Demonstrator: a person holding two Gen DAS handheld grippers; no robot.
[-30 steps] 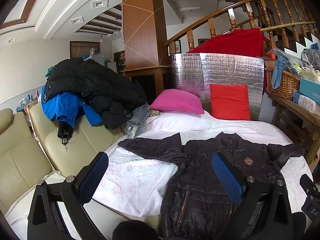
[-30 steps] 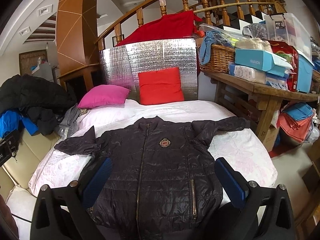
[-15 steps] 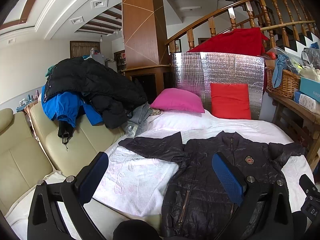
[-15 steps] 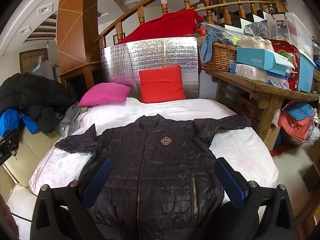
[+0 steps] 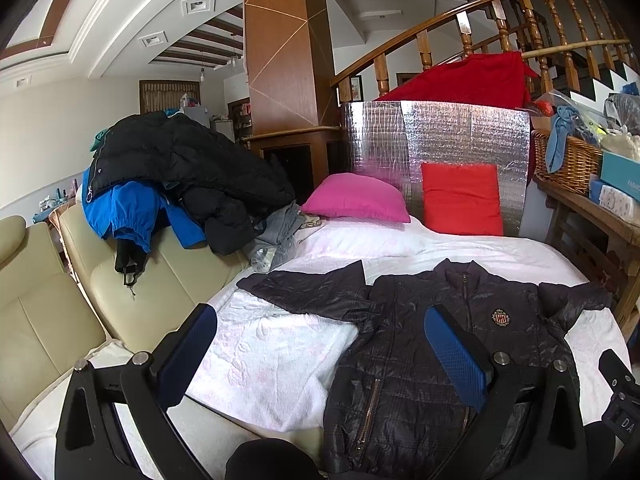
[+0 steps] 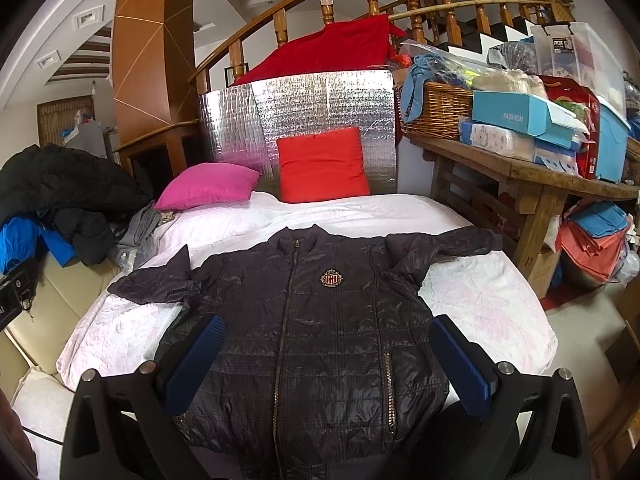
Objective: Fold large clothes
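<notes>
A dark quilted jacket (image 6: 320, 320) with a red chest badge lies face up, zipped, on the white-covered bed (image 6: 480, 296), both sleeves spread outward. In the left wrist view the same jacket (image 5: 416, 344) fills the lower right, its one sleeve reaching left across the cover. My left gripper (image 5: 320, 344) hangs open above the near bed edge, to the left of the jacket body. My right gripper (image 6: 326, 348) is open too, held above the jacket's lower half with nothing between its blue pads (image 6: 460, 364).
A cream sofa (image 5: 132, 288) piled with black and blue coats (image 5: 172, 176) runs along the bed's left side. Pink pillow (image 6: 208, 184) and red pillow (image 6: 324, 164) lean at the head against a silver foil panel. A cluttered wooden table (image 6: 520, 168) stands on the right.
Both views have crept very slightly nearer the bed; the jacket lies as before and both grippers stay open.
</notes>
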